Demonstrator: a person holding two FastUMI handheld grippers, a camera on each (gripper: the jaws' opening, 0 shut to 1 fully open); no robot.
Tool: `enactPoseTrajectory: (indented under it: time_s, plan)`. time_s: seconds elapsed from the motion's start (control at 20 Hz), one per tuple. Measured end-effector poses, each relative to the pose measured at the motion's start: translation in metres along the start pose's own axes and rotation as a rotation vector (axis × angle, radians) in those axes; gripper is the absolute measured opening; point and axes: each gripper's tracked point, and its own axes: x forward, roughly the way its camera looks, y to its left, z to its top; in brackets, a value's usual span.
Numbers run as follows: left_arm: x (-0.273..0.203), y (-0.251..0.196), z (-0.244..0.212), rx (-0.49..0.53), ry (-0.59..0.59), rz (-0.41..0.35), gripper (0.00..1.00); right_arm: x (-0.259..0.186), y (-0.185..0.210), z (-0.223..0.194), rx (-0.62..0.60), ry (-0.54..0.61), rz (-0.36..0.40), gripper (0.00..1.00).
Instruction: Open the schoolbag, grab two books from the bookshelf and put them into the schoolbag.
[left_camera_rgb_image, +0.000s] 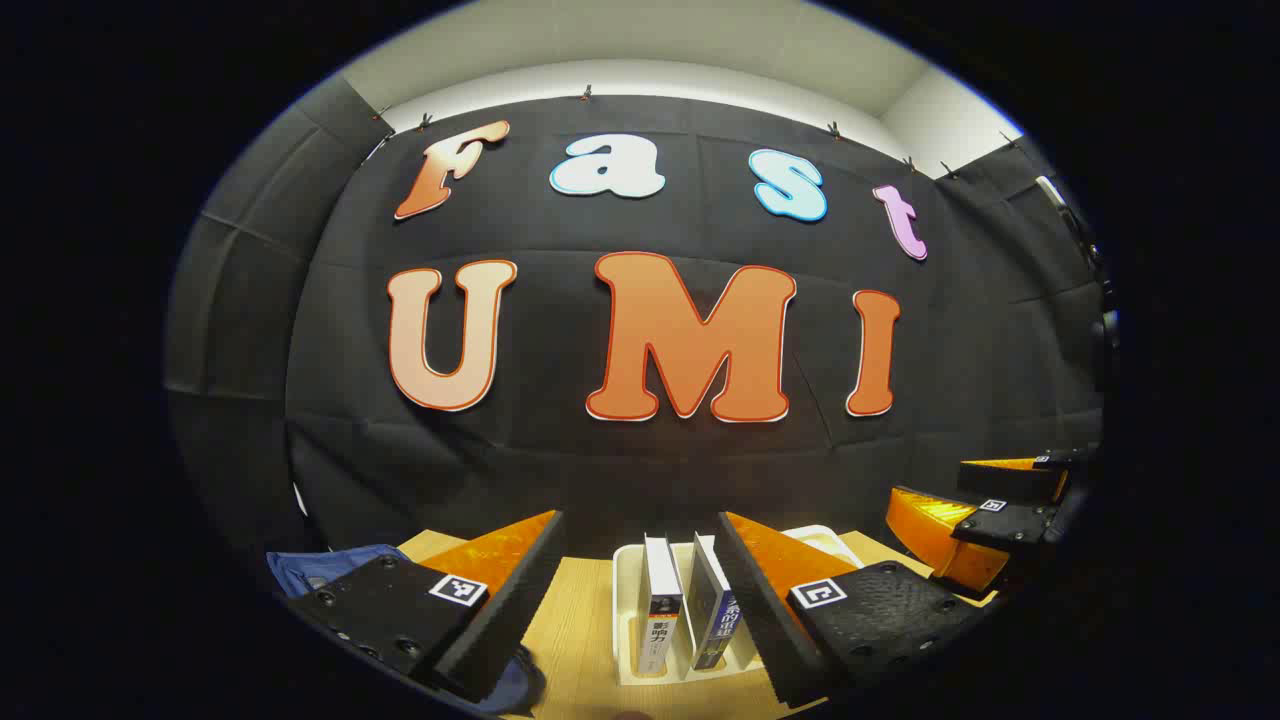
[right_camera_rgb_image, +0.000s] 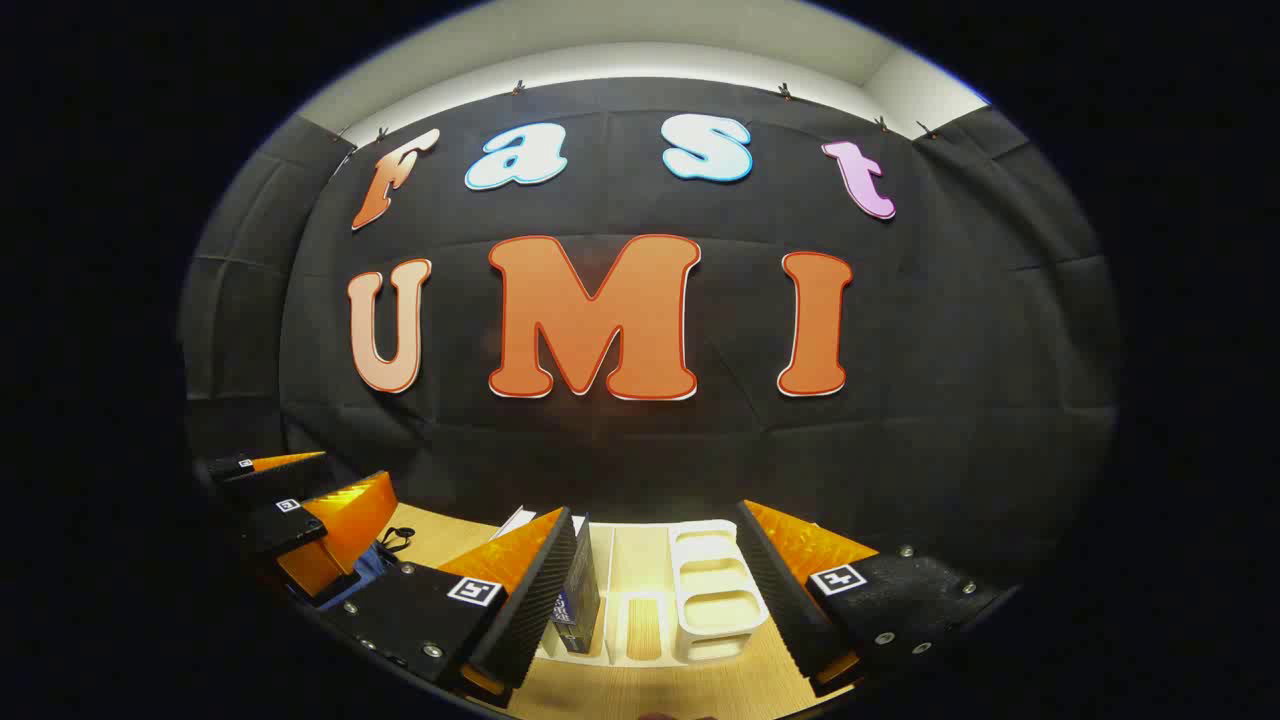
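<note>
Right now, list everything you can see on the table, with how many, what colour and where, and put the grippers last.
books: two, white and dark covers, upright in the bookshelf.
bookshelf: one, white, on the table at the back wall, some slots bare.
schoolbag: one, blue, left end of the table.
table: one, light wood.
left gripper: one, open, fingers either side of the books.
right gripper: one, open, facing the bookshelf.

The left gripper hovers, fingers spread, over two upright books standing in the white bookshelf
</note>
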Motion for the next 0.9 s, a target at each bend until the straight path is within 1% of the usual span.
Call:
enactPoseTrajectory:
  time_s: [0.1,0.55,0.6,0.9]
  plan:
    - [-0.002,0.0,0.0,-0.01,-0.001,-0.009,0.94,-0.002,0.002,0.002,0.009,-0.004,0.004,0.96]
    - [-0.018,0.002,-0.004,0.004,0.0,-0.004,0.93,-0.014,0.016,-0.004,-0.005,0.017,0.044,0.96]
    - [-0.018,0.003,-0.003,0.004,-0.002,-0.002,0.94,-0.015,0.017,-0.005,-0.007,0.019,0.047,0.96]
    - [-0.024,0.001,-0.002,0.012,-0.002,-0.012,0.93,-0.017,0.014,-0.004,-0.021,0.021,0.044,0.96]
